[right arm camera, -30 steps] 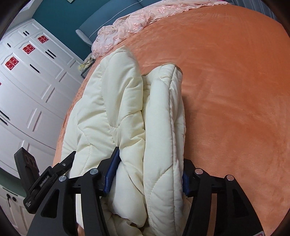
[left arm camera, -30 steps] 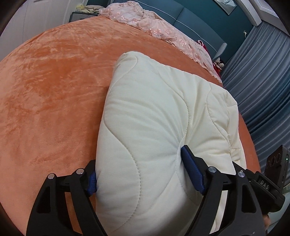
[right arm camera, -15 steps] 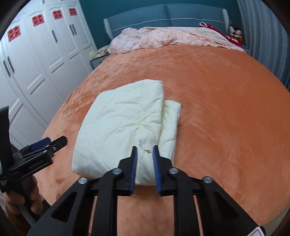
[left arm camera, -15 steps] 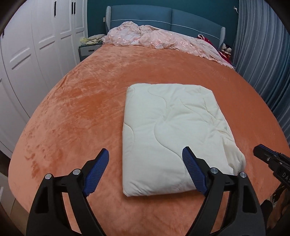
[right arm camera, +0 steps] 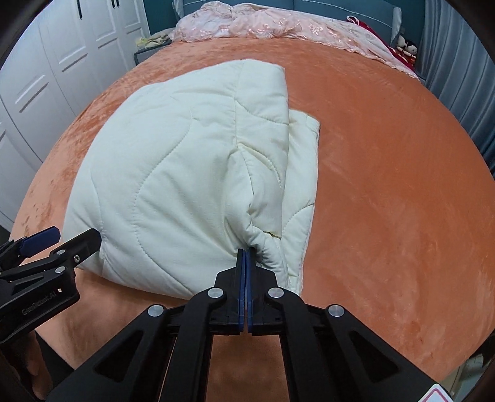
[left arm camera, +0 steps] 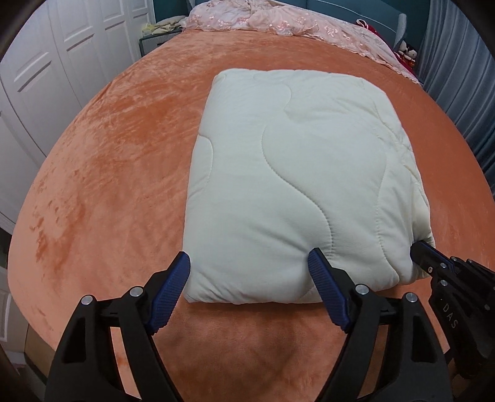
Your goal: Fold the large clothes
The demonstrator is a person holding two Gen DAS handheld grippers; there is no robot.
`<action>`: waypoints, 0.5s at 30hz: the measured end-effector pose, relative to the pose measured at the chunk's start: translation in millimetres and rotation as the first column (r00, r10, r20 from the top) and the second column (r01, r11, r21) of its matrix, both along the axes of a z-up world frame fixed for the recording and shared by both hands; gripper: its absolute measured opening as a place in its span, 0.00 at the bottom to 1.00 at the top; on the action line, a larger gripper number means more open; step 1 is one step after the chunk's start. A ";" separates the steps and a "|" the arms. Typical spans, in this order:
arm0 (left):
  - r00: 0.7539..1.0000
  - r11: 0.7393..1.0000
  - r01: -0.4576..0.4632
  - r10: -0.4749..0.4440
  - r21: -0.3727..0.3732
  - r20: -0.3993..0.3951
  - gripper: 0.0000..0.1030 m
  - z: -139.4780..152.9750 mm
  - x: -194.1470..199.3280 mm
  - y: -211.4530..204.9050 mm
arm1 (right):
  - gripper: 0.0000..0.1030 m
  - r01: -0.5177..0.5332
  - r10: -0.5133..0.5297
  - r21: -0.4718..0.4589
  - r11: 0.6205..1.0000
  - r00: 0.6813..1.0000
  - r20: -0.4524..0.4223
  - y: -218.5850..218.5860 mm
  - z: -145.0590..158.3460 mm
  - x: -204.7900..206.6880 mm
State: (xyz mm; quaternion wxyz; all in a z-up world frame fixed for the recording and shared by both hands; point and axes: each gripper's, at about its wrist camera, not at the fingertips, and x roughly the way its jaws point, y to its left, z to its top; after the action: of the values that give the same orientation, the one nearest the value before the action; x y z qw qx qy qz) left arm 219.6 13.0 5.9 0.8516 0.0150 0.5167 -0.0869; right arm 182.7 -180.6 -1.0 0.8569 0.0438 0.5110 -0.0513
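A cream quilted garment (left arm camera: pixel 297 173) lies folded into a thick rectangle on the orange bed cover (left arm camera: pixel 108 160). My left gripper (left arm camera: pixel 249 275) is open, its blue pads astride the near left edge of the bundle. My right gripper (right arm camera: pixel 246 256) has its pads pressed together at the near right corner of the garment (right arm camera: pixel 173 185), where a fold of cloth bunches against the tips; whether cloth is pinched I cannot tell. The right gripper also shows in the left wrist view (left arm camera: pixel 430 256), and the left gripper in the right wrist view (right arm camera: pixel 65 244).
A pink embroidered blanket (right arm camera: pixel 278 27) lies across the head of the bed before a blue headboard. White wardrobe doors (left arm camera: pixel 46 68) stand to the left, grey curtains (right arm camera: pixel 458 55) to the right. A nightstand (left arm camera: pixel 154 40) is at the far left corner.
Both grippers have moved back in to the near edge of the folded bundle. The right gripper's jaws have closed fully. The left stays open.
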 end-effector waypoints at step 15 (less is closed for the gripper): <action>1.000 0.997 -0.001 0.001 0.081 0.007 0.85 -28.1 13.2 -11.7 | 0.00 -0.002 0.004 0.044 0.999 0.999 -0.036 -9.2 -38.6 16.4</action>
State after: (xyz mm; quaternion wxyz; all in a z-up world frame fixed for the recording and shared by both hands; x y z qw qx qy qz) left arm 232.8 1.3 -22.2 0.8521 0.0493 0.5169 -0.0655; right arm 199.1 -189.7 -39.6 0.8465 0.0607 0.5274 -0.0397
